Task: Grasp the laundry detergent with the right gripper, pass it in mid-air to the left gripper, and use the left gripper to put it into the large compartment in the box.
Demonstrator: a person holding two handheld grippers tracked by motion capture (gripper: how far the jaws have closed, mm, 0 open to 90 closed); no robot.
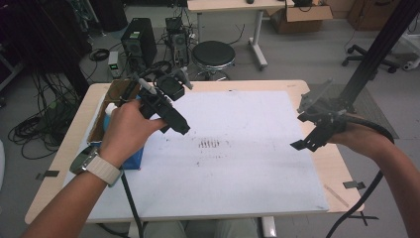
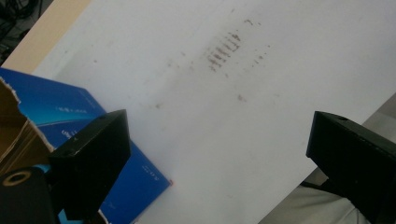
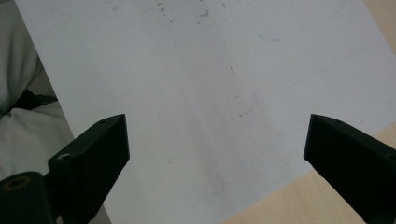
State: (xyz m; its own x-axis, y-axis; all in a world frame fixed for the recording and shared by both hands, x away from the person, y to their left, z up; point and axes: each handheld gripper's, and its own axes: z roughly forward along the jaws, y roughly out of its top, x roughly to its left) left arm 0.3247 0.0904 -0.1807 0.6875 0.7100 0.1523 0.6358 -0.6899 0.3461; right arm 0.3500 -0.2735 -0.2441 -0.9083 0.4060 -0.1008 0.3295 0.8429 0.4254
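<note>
2 grippers hover over the white board (image 1: 237, 163), both with jaws spread wide and holding nothing: the left gripper (image 2: 215, 154) near the blue box (image 2: 60, 112) at the board's left edge, the right gripper (image 3: 215, 154) toward its right side. Print on the box is too blurred to read.

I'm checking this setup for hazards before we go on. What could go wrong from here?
The left gripper hangs open close to the blue box at the white sheet's edge; a sideways swing might knock it. The right gripper's cable drapes past the table's edge and might snag there.
</note>
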